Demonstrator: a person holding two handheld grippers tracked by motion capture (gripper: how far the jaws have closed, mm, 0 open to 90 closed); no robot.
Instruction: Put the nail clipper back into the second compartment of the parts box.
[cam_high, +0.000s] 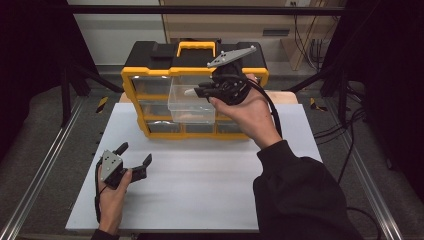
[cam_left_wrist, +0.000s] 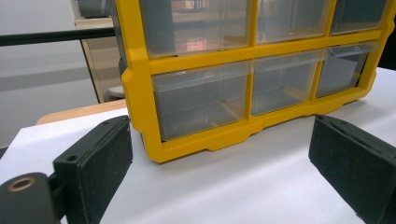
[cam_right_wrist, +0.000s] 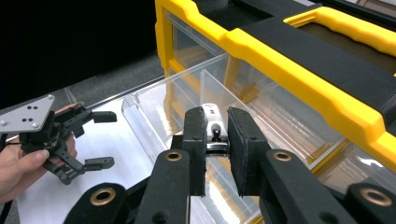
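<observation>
Partly hidden: white item between right tool

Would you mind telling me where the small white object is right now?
The small white object is clamped in the right tongs, held above the pulled-out clear drawer of the yellow organizer, at the far middle of the table in the high view.

A small white-and-silver object with a black stud sits clamped between the right gripper's black pads, directly above a clear plastic drawer. The drawer stands pulled out from the yellow-framed organiser, its interior split by a transparent divider.
</observation>
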